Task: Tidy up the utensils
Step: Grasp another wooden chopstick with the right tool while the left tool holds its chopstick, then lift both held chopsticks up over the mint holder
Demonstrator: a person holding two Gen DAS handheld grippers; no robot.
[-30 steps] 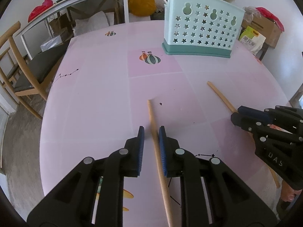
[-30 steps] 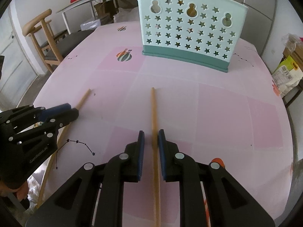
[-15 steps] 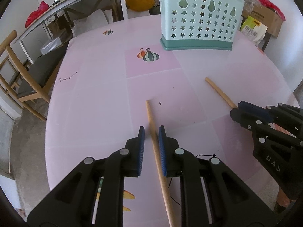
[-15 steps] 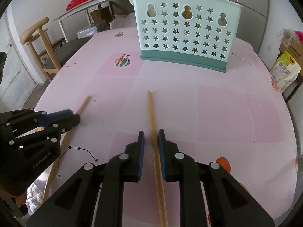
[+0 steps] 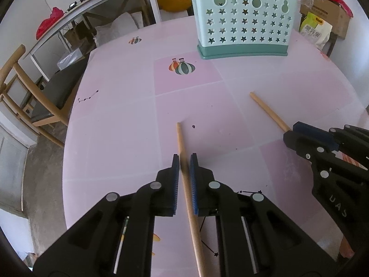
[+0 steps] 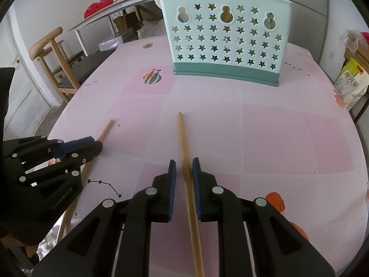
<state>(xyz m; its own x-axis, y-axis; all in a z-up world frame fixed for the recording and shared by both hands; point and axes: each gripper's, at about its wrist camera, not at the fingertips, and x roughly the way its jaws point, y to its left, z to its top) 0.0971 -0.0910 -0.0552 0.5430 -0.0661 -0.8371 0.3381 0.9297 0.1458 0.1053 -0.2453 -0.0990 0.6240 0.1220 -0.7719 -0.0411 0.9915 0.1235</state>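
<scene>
Both wrist cameras are looking steeply down along their tongs, close over the pink bench (image 5: 120,120), sharing the rack (image 5: 242,23) (image 6: 226,39).

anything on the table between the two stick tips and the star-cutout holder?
Nothing in the way: bare pink tablecloth separates both wooden sticks from the holder, apart from a printed balloon motif. Clearest in the right wrist view.
</scene>
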